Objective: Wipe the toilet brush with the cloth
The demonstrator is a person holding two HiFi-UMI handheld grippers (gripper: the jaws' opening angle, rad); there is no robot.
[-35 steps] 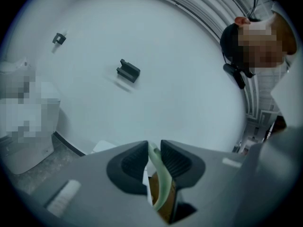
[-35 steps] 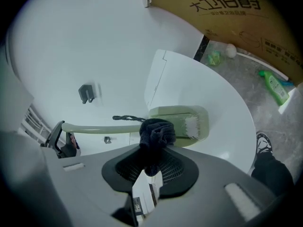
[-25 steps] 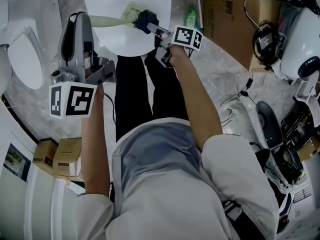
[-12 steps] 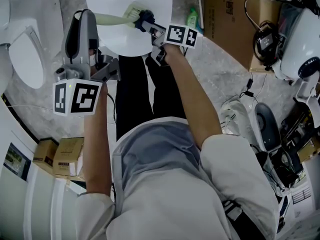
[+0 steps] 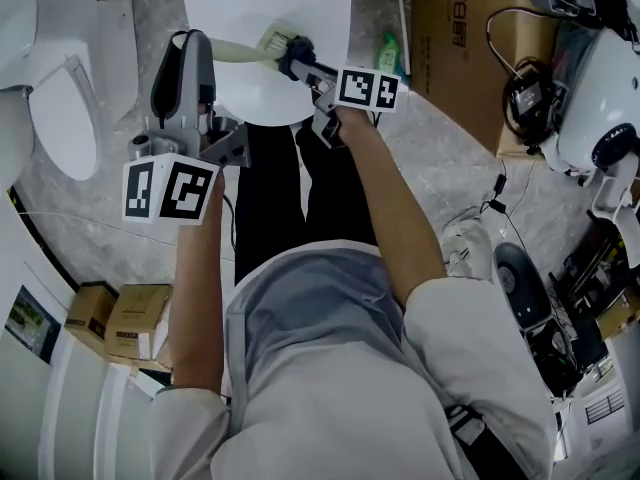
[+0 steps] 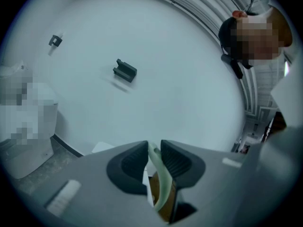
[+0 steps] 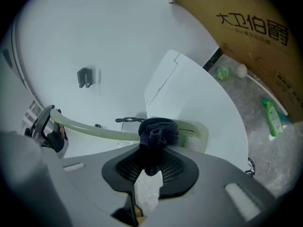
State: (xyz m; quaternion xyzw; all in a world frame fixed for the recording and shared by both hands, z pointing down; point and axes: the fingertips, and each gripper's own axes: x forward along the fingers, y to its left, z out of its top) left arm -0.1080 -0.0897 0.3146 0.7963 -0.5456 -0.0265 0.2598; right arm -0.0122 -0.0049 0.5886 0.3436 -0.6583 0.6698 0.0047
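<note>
Two grippers [image 6: 154, 151] [image 7: 150, 163], one toilet brush [image 7: 94, 130], one dark cloth [image 7: 158, 132], two white toilets [image 5: 62, 93] [image 5: 262, 3], one green bottle [image 5: 388, 56], three cardboard boxes [image 5: 452, 28] [image 5: 86, 308] [image 5: 136, 318], one person [image 5: 330, 368].

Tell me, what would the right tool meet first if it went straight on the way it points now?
The toilet brush: the cloth held in the right tool lies on its pale green handle, beside the head. Behind it, probably, comes the white surface.
</note>
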